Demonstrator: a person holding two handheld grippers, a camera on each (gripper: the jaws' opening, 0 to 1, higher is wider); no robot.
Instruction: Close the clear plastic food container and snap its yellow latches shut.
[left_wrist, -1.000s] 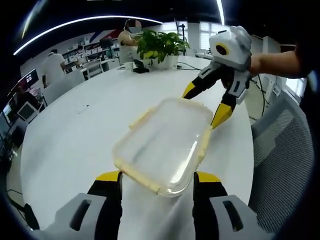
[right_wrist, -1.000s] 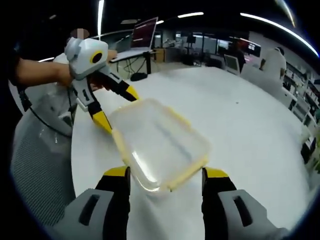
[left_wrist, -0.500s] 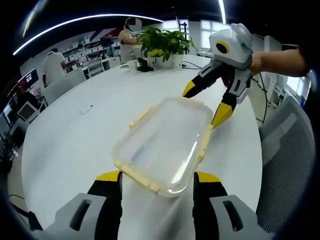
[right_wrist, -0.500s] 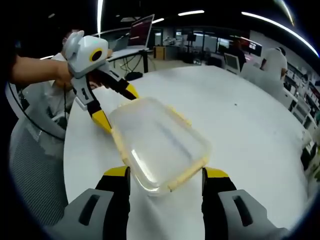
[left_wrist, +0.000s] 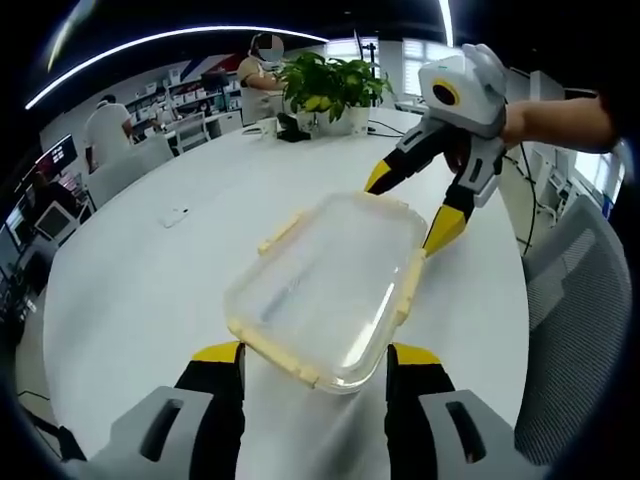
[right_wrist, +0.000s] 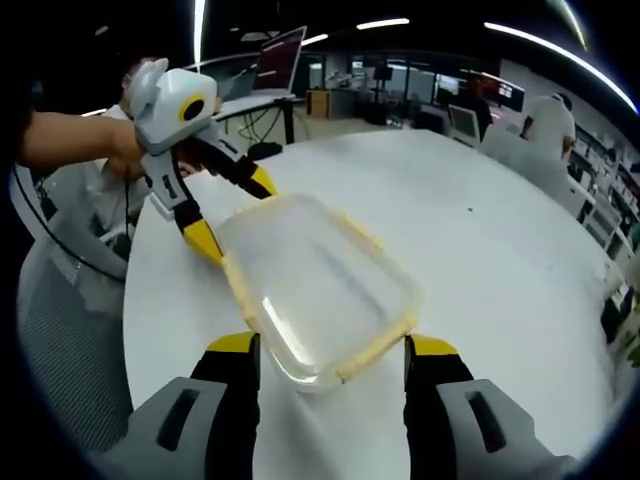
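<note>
The clear plastic container (left_wrist: 325, 285) with its lid on lies on the white table (left_wrist: 140, 290). Yellow latches (left_wrist: 408, 285) stick out along its rim. My left gripper (left_wrist: 315, 356) is open, and its jaws straddle the container's near end. From the upper right the right gripper (left_wrist: 410, 206) reaches in, open, its yellow tips on either side of the far corner. In the right gripper view the same container (right_wrist: 320, 290) sits between my right gripper's (right_wrist: 330, 348) open jaws. There the left gripper (right_wrist: 233, 212) straddles the far end.
A potted plant (left_wrist: 325, 85) stands at the table's far edge, and a small flat object (left_wrist: 175, 215) lies to the left. A mesh chair (left_wrist: 575, 300) stands close on the right. A laptop (right_wrist: 285, 62) sits on a desk behind. People sit at desks in the background.
Both views have shifted slightly with the hands. The container stays between both pairs of open jaws and has not visibly moved on the table.
</note>
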